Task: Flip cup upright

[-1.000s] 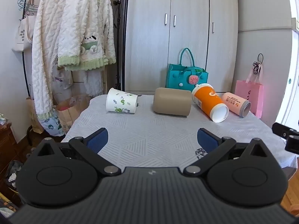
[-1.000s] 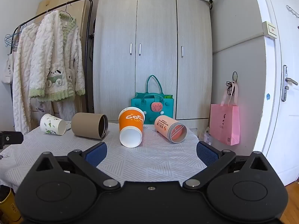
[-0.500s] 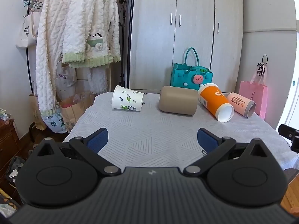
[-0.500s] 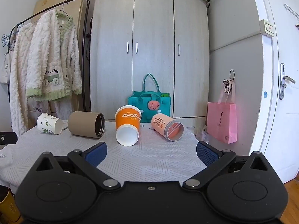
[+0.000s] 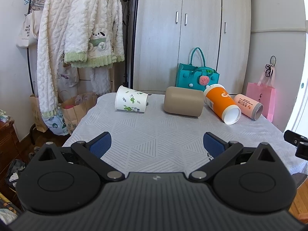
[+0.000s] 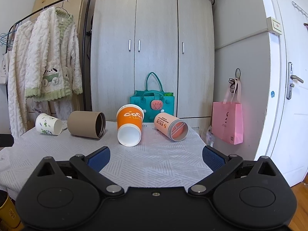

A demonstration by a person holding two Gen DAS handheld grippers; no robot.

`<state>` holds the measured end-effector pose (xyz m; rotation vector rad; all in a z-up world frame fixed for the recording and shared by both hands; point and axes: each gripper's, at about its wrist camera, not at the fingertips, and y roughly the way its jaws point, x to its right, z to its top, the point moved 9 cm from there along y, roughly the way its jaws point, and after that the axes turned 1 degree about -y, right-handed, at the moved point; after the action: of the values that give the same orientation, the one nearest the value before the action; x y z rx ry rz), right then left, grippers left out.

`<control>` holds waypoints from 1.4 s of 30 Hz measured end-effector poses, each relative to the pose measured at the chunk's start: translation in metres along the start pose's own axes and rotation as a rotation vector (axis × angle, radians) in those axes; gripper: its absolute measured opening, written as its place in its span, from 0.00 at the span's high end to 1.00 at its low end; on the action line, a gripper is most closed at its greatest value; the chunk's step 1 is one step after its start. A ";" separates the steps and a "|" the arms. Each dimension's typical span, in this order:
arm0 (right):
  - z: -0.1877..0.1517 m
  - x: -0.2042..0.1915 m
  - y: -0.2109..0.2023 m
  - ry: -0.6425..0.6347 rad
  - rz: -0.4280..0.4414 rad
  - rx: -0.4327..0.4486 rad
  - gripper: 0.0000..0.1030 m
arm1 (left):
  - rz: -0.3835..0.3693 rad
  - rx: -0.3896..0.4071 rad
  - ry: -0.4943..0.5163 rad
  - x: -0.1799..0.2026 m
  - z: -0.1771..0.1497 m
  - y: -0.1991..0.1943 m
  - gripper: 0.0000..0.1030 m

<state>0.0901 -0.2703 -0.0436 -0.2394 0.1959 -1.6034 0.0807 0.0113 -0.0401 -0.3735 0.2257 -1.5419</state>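
Several cups lie on their sides in a row at the far part of the table (image 5: 154, 134): a white cup with green leaves (image 5: 131, 101) (image 6: 49, 124), a tan cylinder (image 5: 183, 101) (image 6: 86, 121), an orange cup (image 5: 221, 103) (image 6: 130, 125) and a pink cup (image 5: 248, 106) (image 6: 171, 126). My left gripper (image 5: 156, 144) is open and empty over the near table. My right gripper (image 6: 156, 157) is open and empty, facing the orange cup. Part of the right gripper (image 5: 296, 142) shows at the right edge of the left wrist view.
A teal bag (image 5: 196, 75) stands behind the table before a wardrobe (image 6: 154, 53). A pink bag (image 6: 227, 122) hangs at the right by a white door (image 6: 288, 96). Robes on a rack (image 5: 77, 38) and paper bags (image 5: 73, 111) stand left.
Both grippers have drifted slightly, so the cups sit a little lower and more central in each view. The cups have not moved. Both grippers stay open.
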 end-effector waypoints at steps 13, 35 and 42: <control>-0.004 0.003 0.002 0.021 -0.002 -0.017 0.00 | -0.007 -0.027 -0.013 0.001 -0.002 0.005 0.00; -0.011 0.003 0.009 0.030 0.000 -0.046 0.00 | -0.044 -0.034 0.009 0.012 -0.003 -0.001 0.00; -0.011 0.003 0.007 0.031 0.000 -0.043 0.00 | -0.044 -0.033 0.009 0.012 -0.004 -0.001 0.00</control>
<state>0.0939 -0.2737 -0.0560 -0.2484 0.2544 -1.6048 0.0787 -0.0013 -0.0421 -0.4001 0.2520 -1.5845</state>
